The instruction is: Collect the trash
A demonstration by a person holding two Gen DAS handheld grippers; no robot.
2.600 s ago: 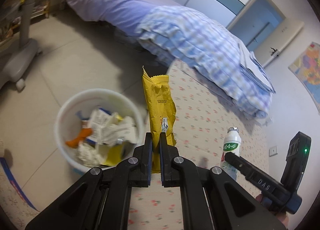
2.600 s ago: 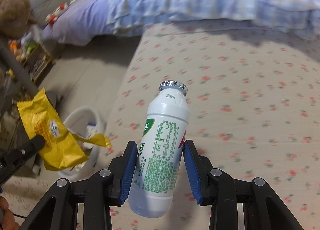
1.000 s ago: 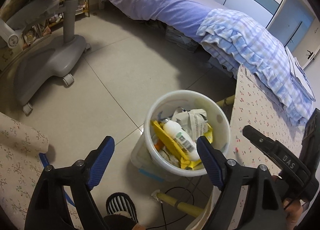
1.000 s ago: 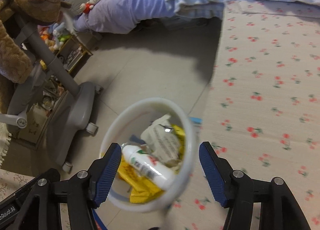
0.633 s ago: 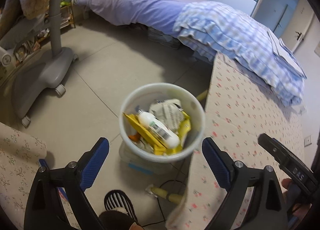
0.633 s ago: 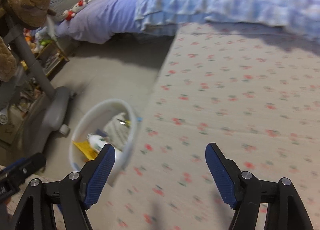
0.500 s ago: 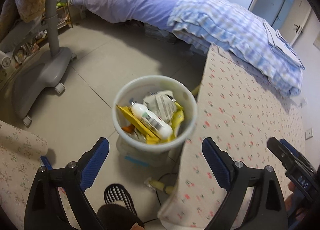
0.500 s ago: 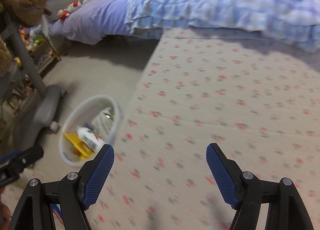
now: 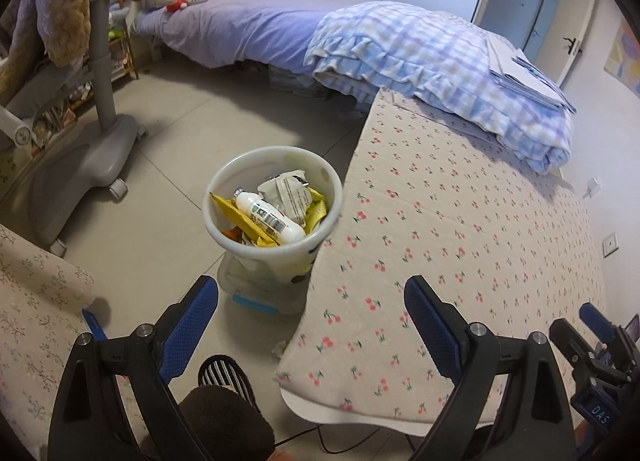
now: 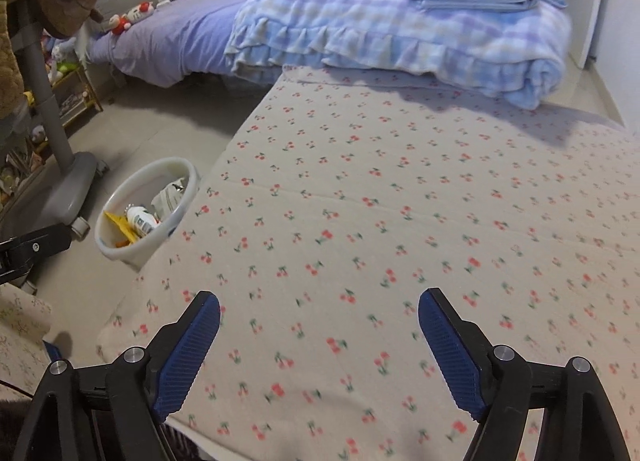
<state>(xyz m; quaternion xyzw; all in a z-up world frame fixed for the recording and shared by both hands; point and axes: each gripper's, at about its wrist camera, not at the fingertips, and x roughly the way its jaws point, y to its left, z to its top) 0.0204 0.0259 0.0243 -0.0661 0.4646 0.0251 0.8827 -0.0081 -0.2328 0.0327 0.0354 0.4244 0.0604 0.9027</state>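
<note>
trash sits in the white bin (image 9: pixel 216 217) on the floor, just beside the bench (image 9: pixel 460 221) edge: a small white bottle (image 9: pixel 269 217) lying on its side on top, yellow wrapper (image 9: pixel 240 221) under it, a crumpled white wrapper (image 9: pixel 288 193) behind. bottle looks light, stiff plastic, smooth label so likely a bit slippery; best taken across the middle of its body, not the foil cap end. wrappers look thin, soft, crinkly, near weightless; pinch a flat edge or corner, they'd probably buckle if squeezed broadly. bin itself looks light and tippable, rim is the only place to grip it. bench with cherry-print cloth shows no trash left on it in either view, so task looks about done. left gripper (image 9: pixel 312 313) fingers spread wide, nothing between them, above the gap between bin and bench. right gripper (image 10: pixel 320 331) fingers opening, nothing between them, above the bench cloth. bed (image 10: pixel 380 21) with folded blue checked blanket beyond the bench, grey wheeled stand (image 9: pixel 80 157) past the bin.
</note>
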